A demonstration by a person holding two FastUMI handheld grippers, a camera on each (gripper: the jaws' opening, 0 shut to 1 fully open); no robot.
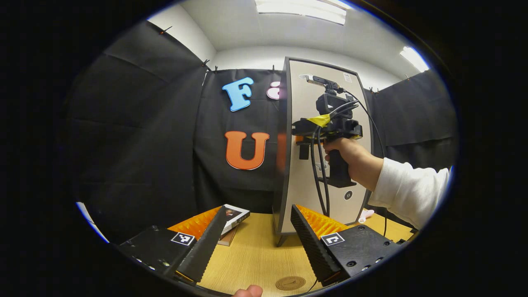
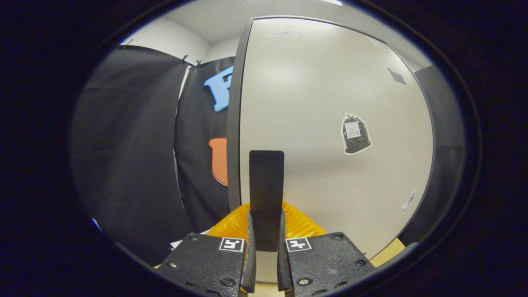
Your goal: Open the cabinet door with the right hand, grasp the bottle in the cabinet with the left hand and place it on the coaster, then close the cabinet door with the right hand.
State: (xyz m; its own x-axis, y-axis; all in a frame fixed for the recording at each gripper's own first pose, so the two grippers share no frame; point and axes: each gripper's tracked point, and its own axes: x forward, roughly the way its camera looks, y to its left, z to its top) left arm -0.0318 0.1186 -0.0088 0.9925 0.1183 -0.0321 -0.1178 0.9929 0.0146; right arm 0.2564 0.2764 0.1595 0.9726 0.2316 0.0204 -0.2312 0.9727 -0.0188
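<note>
The cabinet [image 1: 303, 194] stands upright on the wooden table [image 1: 255, 251], its pale door [image 2: 330, 115] facing me. My right gripper [image 2: 266, 243] is shut on the door's dark vertical handle [image 2: 266, 185]. In the left gripper view that right gripper [image 1: 304, 144] is at the door's mid height, held by a hand [image 1: 350, 159] in a white sleeve. My left gripper [image 1: 260, 247] hovers open and empty low over the table in front of the cabinet. The round brown coaster [image 1: 291, 283] lies on the table just below its fingers. The door hides the cabinet's inside.
A flat box [image 1: 234, 216] on a book lies on the table left of the cabinet. A small pink object [image 1: 365, 214] sits at the cabinet's right foot. Cables [image 1: 319, 181] hang from the right gripper. Stickers [image 2: 354, 134] dot the door. Black cloth walls surround the table.
</note>
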